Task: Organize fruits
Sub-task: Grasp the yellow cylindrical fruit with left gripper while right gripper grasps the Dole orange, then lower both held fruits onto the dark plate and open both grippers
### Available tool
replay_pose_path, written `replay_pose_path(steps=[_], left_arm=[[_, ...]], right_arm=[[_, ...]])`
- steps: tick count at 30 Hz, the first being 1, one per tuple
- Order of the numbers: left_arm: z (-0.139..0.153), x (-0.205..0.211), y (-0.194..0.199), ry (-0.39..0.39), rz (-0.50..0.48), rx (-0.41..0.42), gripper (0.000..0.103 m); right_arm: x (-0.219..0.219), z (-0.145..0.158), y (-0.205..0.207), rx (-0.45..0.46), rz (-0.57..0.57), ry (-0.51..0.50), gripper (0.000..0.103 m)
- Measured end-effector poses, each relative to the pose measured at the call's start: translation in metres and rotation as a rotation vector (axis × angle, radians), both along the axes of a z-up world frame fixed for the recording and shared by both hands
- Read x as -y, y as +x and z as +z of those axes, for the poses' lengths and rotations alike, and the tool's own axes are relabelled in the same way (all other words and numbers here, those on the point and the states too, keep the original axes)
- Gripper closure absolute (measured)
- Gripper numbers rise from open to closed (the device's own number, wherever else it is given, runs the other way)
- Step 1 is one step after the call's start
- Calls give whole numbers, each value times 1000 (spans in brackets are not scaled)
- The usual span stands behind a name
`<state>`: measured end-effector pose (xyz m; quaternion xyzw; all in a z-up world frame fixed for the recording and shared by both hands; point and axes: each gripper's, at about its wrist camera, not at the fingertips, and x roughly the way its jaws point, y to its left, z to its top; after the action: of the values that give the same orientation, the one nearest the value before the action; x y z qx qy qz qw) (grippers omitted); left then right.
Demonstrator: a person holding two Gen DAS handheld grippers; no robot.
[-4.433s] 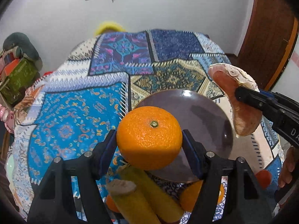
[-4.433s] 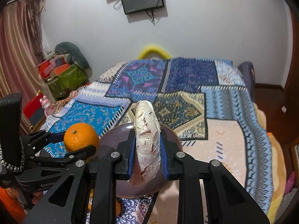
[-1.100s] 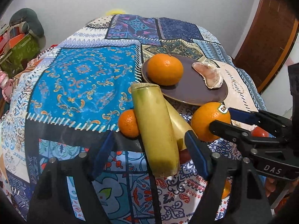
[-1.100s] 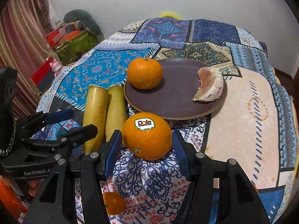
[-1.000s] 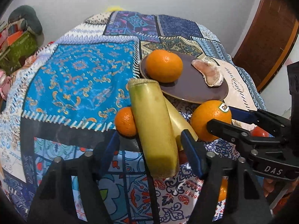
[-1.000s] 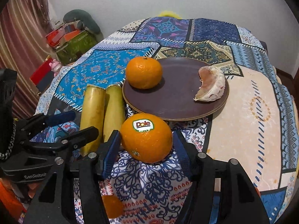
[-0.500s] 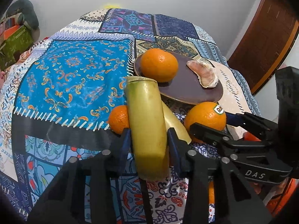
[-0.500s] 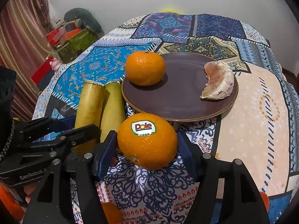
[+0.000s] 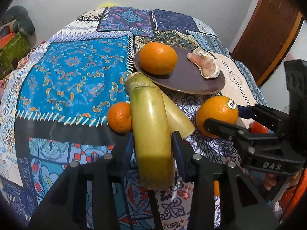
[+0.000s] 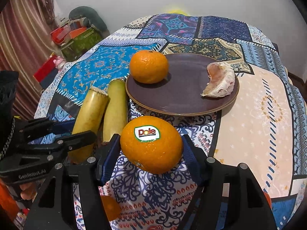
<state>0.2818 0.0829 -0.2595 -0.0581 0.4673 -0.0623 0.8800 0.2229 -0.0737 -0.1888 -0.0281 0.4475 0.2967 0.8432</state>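
A dark brown plate (image 9: 191, 84) (image 10: 184, 99) holds an orange (image 9: 157, 57) (image 10: 148, 66) and a peeled pomelo wedge (image 9: 206, 67) (image 10: 220, 85). My left gripper (image 9: 152, 143) is shut on a yellow-green cane piece (image 9: 150, 130) (image 10: 88, 118), lifted off the cloth. A second cane piece (image 9: 177, 118) (image 10: 116, 107) lies beside it. My right gripper (image 10: 150, 151) is shut on a Dole-stickered orange (image 10: 151, 143) (image 9: 216, 116), just in front of the plate.
A small orange (image 9: 119, 117) lies left of the cane pieces. Another small orange (image 10: 110, 207) lies below the right gripper, and a red fruit (image 9: 259, 127) shows behind it. The patterned cloth (image 9: 73, 72) covers a round table; boxes (image 10: 80, 36) stand at the far left.
Both grippers left the first orange and the wedge on the plate and came back to the near fruits. The left gripper closed on the cane piece; the right closed on the Dole orange.
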Motion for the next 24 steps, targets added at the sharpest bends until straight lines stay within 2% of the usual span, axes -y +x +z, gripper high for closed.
replay_pose_path(steps=[5,12,18,24], left_arm=[[-1,0,10,-1,22,1,64],[6,10,2,28,-8,30,65],[30,18,-4,14,-26,81,65],[57,31,0,23,-38,145,65]], right_arm=[[1,1,-2,9,3,-8,43],[5,5,-4,34,-5,-22,43],[16,14,-3,43,-37,1,43],[31,37,-4,97,-63,21,43]])
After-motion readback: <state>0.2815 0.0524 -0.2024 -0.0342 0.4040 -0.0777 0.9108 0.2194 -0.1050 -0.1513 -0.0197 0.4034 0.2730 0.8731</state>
